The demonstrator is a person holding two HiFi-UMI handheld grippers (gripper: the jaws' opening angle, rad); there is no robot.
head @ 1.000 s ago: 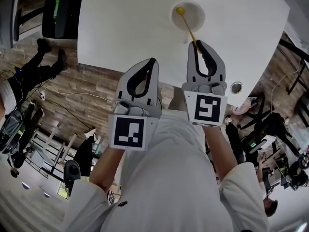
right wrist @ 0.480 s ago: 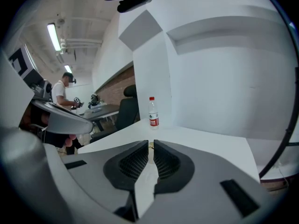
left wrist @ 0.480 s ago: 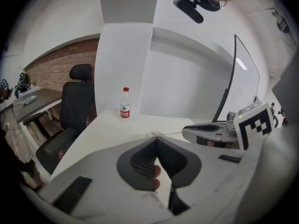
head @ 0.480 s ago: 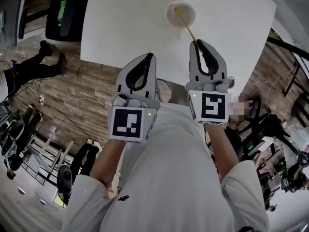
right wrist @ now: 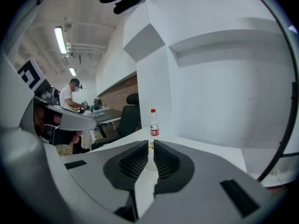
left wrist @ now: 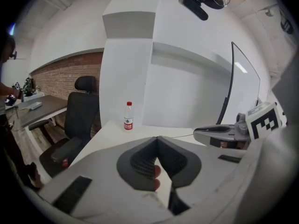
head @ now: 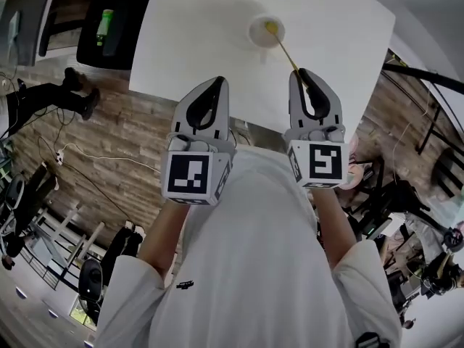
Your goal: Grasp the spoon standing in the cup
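Observation:
A white cup (head: 261, 33) stands on the white table (head: 196, 20). A yellow spoon (head: 283, 46) slants from the cup's mouth back to my right gripper (head: 299, 72). That gripper is shut on the tip of the spoon's handle (right wrist: 150, 145), which shows as a thin sliver between the narrow pads in the right gripper view. I cannot tell whether the spoon's bowl still touches the cup. My left gripper (head: 220, 83) hovers beside it over the table's near edge. Its tips (left wrist: 159, 139) meet and nothing is between them.
A water bottle (left wrist: 128, 116) with a red cap stands at the table's far side, seen as the bottle (right wrist: 153, 123) in the right gripper view too. A black office chair (left wrist: 77, 125) is to the left. People and desks fill the room around the table.
Both grippers have risen; the table and cup look smaller and farther below in the head view. The spoon still runs from the cup to the right gripper's tip.

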